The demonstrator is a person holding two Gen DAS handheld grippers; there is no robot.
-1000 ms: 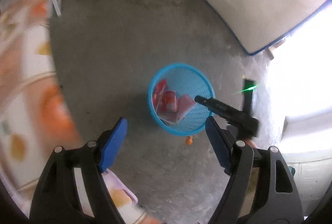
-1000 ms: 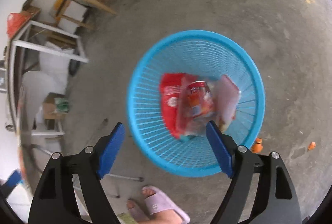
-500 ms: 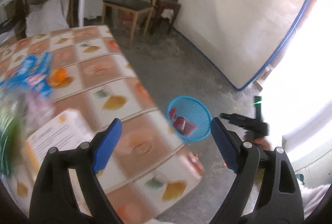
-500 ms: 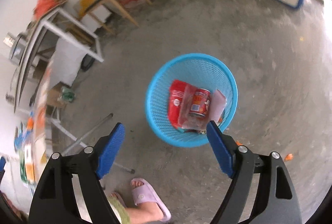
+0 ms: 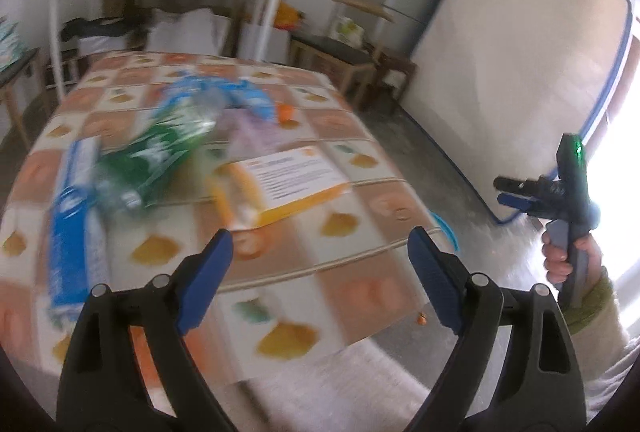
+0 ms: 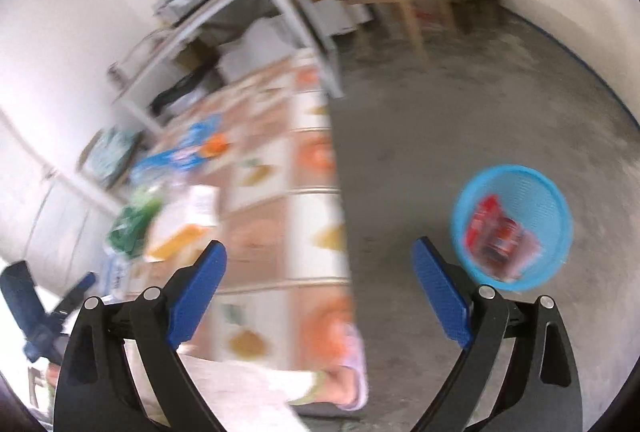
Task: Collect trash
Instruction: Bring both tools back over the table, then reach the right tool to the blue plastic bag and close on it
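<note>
Blurred green-labelled bottle [image 5: 160, 151] lying on patterned table [image 5: 360, 199]; both claws, left [image 5: 320, 272] and right [image 6: 320, 288], agape, empty.

The tablecloth [image 5: 352, 216] is a check of orange, brown and white squares with yellow fruit prints. On it lie a green-labelled bottle [image 5: 160, 151], a blue wrapper [image 5: 74, 216], a yellow-orange box [image 5: 288, 183] with a white label, and a light blue bag [image 5: 240, 95]. The basket [image 6: 516, 272] is bright blue mesh holding red packets [image 6: 496, 232]. Both grippers have black arms and blue pads [image 5: 208, 284].
</note>
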